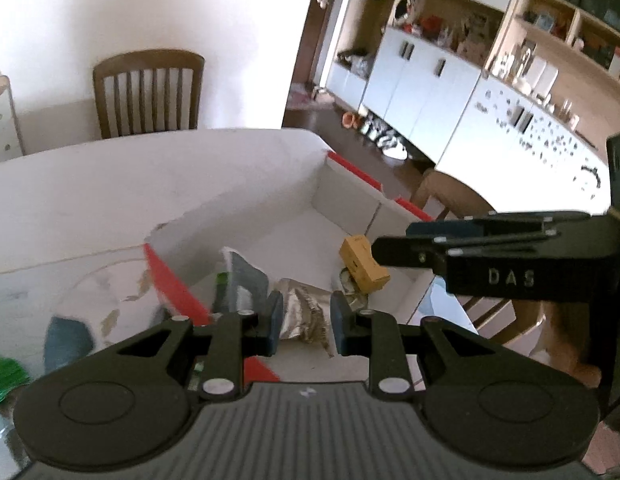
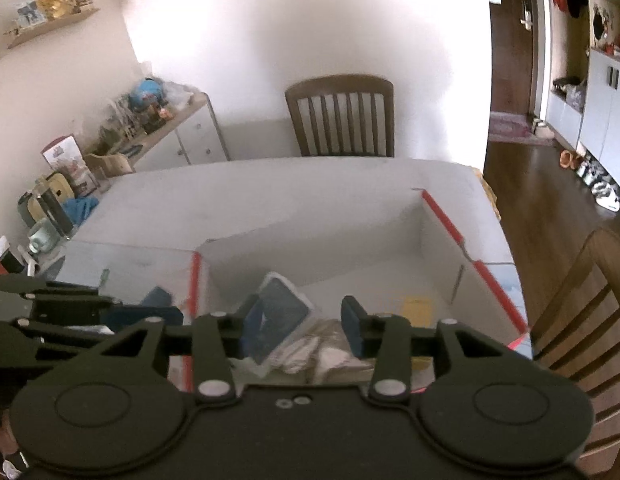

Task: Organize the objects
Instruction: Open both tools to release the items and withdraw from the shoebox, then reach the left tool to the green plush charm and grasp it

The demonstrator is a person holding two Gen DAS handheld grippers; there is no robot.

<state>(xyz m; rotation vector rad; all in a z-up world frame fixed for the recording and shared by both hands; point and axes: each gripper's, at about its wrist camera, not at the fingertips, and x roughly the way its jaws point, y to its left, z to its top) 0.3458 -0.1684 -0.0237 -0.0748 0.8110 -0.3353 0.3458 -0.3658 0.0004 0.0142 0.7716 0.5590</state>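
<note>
- Left tongs (image 1: 305, 322) up close, a small gap, nothing held, above the box.
- Right tongs (image 2: 299, 330) with a wider gap, nothing held either, likely just done dropping something in.
- Just past them, inside the box (image 1: 350, 196): a silver bag (image 1: 305, 312), a blue pack (image 2: 279, 320) leaning up, a yellow carton (image 1: 364, 262) near the right wall.
- All gathered in there, probably to tidy the table (image 1: 109, 192).
- Left on the table, beside the box: something green (image 1: 3, 380).
- Far back, a chair (image 2: 342, 116) by the wall.
</note>
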